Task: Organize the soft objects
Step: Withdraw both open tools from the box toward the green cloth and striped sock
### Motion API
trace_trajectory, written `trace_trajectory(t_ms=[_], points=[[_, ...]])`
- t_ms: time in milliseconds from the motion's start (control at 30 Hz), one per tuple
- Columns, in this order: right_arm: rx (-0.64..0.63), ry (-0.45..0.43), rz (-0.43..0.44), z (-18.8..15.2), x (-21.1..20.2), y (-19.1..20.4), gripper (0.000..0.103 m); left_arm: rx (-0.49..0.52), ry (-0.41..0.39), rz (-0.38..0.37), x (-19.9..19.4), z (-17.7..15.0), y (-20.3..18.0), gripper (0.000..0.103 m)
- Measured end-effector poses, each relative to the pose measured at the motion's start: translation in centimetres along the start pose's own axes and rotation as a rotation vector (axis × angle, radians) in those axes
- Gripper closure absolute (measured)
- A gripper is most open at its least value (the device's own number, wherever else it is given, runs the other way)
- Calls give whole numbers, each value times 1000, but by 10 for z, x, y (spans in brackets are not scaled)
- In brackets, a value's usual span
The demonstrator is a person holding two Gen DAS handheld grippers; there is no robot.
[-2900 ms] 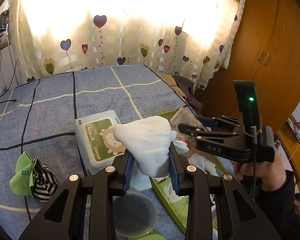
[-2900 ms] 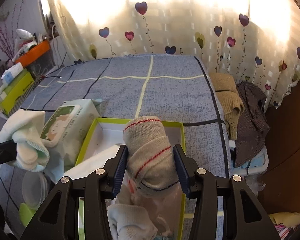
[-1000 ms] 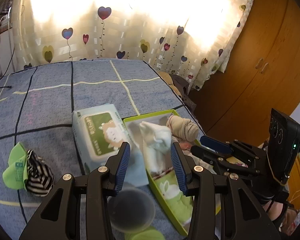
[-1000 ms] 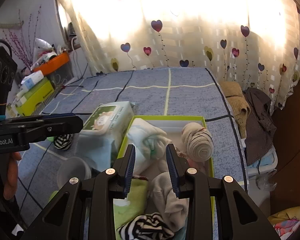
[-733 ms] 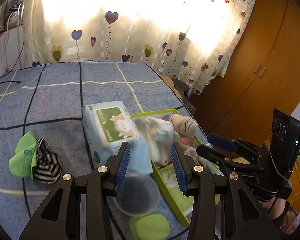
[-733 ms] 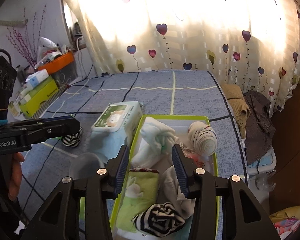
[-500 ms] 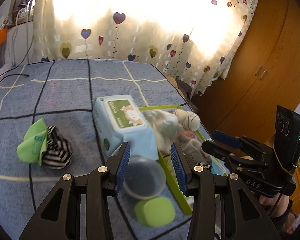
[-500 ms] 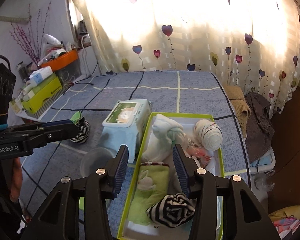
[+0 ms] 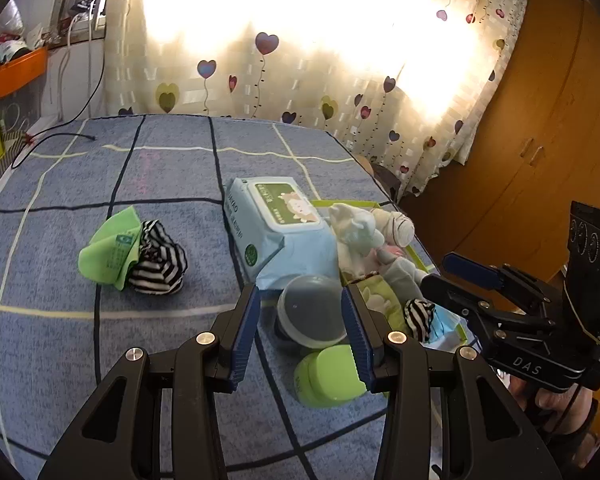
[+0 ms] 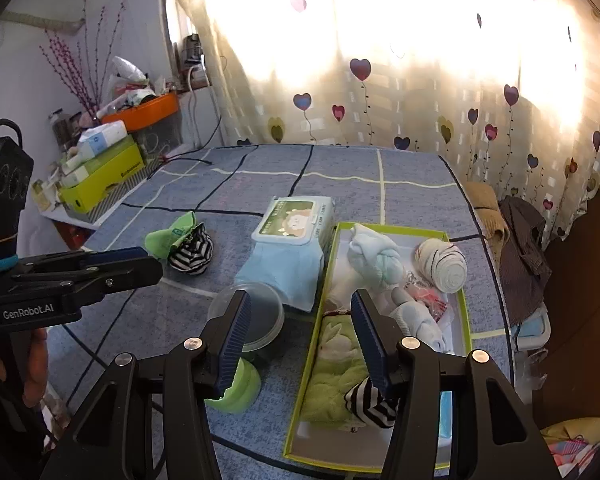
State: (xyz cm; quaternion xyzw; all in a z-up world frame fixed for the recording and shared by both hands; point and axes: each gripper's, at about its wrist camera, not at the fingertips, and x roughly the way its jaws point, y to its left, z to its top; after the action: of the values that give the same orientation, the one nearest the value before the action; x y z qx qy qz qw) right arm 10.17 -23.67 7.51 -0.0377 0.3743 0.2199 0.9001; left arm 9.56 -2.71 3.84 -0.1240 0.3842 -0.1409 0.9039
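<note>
Both grippers empty above the blue checked bedspread (image 10: 400,168). Left gripper (image 9: 300,328): jaws wide apart, nothing between the pads; in its own view a clear lidded tub (image 9: 310,316) and a green round container (image 9: 328,376) show through the gap, lying on the bed beyond the jaws, not gripped. Right gripper (image 10: 300,332): jaws have just been opening, now at a medium gap, nothing between them, pads clear of everything. Green-rimmed box (image 10: 466,316) sits at about 3 o'clock of the tub in the right wrist view. Inside it: pale blue rolled sock (image 10: 374,260) at the far end, beige rolled sock with dark stripes (image 10: 446,266) just beside it at its 3 o'clock, green towel (image 10: 332,364) along the near left wall, black-and-white striped sock (image 10: 366,400) at the near end touching the towel, a light grey sock (image 10: 416,318) in the middle. Wet wipes pack (image 10: 296,236) lies outside the box, against its left wall at about 9 o'clock. Second striped sock (image 9: 158,260) plus a green cloth (image 9: 108,248) touching it sit loose on the bedspread, well apart from the box, at about 10 o'clock of the left gripper. Heart-print curtain (image 10: 380,60) at 12 o'clock, backlit. Wooden wardrobe (image 9: 540,140) at 2 o'clock in the left view.
</note>
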Motion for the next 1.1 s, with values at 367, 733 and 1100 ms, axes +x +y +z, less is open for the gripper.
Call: trace_trajectory(t_ms=[367,733,1100], points=[[-17,1,13,-3,-4,10,51,-15,-5,23,-7,-6,6,59],[-25,7,20,-3,-1,14,51,-37,-2,50,-6,-9,21,60],[-44,21,41,1,10,24,51,-101,-14,101,-11,-11,55,60]])
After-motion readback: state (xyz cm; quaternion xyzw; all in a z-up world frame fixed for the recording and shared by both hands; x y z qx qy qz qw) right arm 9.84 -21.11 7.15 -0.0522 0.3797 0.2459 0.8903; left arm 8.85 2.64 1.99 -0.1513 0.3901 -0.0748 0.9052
